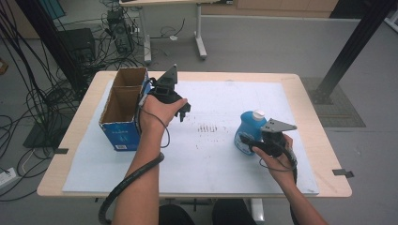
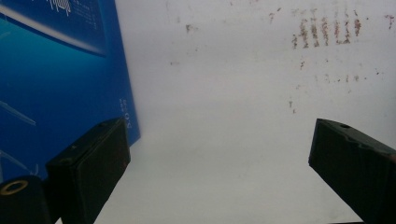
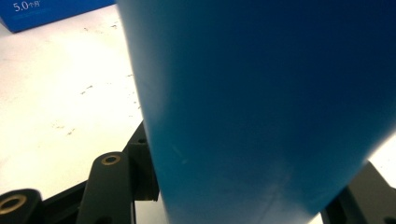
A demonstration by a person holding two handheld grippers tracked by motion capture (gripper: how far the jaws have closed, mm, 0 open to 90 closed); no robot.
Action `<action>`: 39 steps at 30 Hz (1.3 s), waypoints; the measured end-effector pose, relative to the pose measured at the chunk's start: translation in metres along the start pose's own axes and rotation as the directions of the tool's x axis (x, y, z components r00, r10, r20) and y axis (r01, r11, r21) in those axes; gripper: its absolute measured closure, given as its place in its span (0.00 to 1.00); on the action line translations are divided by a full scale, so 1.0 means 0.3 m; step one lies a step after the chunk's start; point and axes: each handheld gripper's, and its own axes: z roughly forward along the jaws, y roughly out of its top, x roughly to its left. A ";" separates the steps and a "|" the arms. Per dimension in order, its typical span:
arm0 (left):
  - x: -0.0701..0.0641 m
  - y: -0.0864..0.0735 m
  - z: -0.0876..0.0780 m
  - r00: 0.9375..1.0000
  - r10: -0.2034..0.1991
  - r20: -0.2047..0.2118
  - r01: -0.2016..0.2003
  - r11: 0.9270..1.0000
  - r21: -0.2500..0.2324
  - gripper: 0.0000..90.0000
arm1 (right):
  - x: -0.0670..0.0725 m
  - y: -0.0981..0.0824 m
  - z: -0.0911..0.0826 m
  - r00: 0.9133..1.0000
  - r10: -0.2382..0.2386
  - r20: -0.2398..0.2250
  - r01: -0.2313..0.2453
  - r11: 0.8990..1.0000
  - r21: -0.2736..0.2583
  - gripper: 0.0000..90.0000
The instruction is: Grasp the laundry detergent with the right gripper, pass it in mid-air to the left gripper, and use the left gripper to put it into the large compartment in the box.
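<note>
A blue bottle (image 1: 248, 127) with a white cap stands upright on the right half of the white mat (image 1: 220, 154). My right gripper (image 1: 246, 140) is shut on its lower body from the near side. The right gripper view has the bottle (image 3: 261, 102) close up, with the jaws of my right gripper (image 3: 252, 186) pressed against both of its sides. My left gripper (image 1: 184, 111) hovers just right of an open blue cardboard box (image 1: 123, 110), pointing down at the mat. In its own view my left gripper (image 2: 219, 149) is open with bare mat between the jaws, the box wall (image 2: 56, 79) beside the left jaw.
Brown smudges mark the mat's middle (image 1: 209, 129). The wooden table (image 1: 324, 140) shows around the mat. Beyond the far edge are another table's legs (image 1: 201, 44), tangled cables (image 1: 42, 98) at left and a black post (image 1: 349, 49) at right.
</note>
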 end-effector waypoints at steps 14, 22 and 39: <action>0.002 -0.003 -0.010 1.000 0.004 -0.006 -0.004 1.000 0.000 0.06 | -0.003 0.000 0.000 1.000 0.000 -0.005 0.000 1.000 0.000 0.47; -0.003 -0.004 -0.018 1.000 0.007 -0.008 -0.007 1.000 -0.006 0.06 | -0.004 0.000 0.000 1.000 0.002 -0.007 -0.002 1.000 0.000 0.47; -0.015 -0.007 -0.021 1.000 0.014 -0.017 -0.014 1.000 -0.003 0.06 | -0.005 0.001 -0.001 1.000 0.007 -0.007 -0.007 1.000 0.001 0.49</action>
